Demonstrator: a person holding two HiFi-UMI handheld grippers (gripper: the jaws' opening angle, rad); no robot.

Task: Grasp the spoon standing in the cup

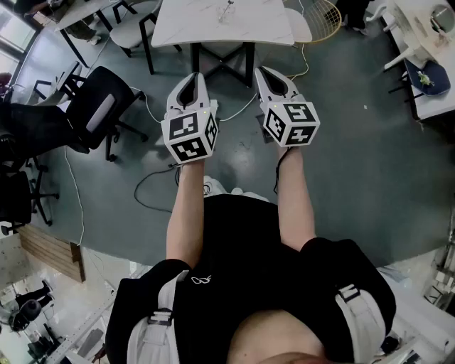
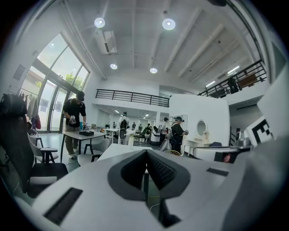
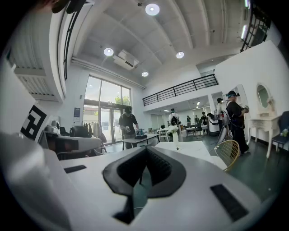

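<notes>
I hold my left gripper (image 1: pixel 192 78) and right gripper (image 1: pixel 270 72) side by side, near me, over the grey floor (image 1: pixel 355 142). Both are clenched shut on nothing. Farther off stands a white table (image 1: pixel 185 28). A small thing (image 1: pixel 229 10) on it may be the cup and spoon, but it is too small to tell.

Left gripper (image 1: pixel 192 79) and right gripper (image 1: pixel 270 75) side by side — white table (image 1: pixel 213 28) just ahead
</notes>
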